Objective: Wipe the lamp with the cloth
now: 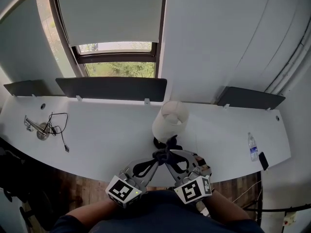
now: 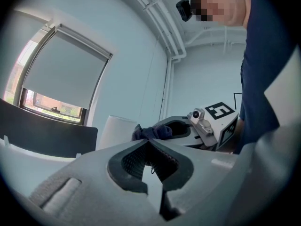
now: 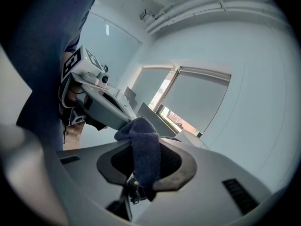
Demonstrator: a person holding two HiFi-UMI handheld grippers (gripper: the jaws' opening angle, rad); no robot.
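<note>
The lamp has a white shade (image 1: 170,118) and stands on the white table (image 1: 107,135) just beyond my grippers. Its shade (image 2: 115,132) also shows in the left gripper view. A dark blue cloth (image 1: 163,154) hangs bunched in my right gripper (image 1: 168,155), which is shut on it below the shade. In the right gripper view the cloth (image 3: 143,152) drapes down between the jaws of that gripper (image 3: 141,147). My left gripper (image 1: 156,158) is shut, tips touching, with nothing seen between them. Its tips (image 2: 147,140) sit right against the cloth (image 2: 153,132).
A metal fitting with a black cable (image 1: 46,126) lies at the table's left. A water bottle (image 1: 252,147) and a dark phone (image 1: 263,160) are at the right edge. Dark panels (image 1: 112,88) line the back under a window with a blind.
</note>
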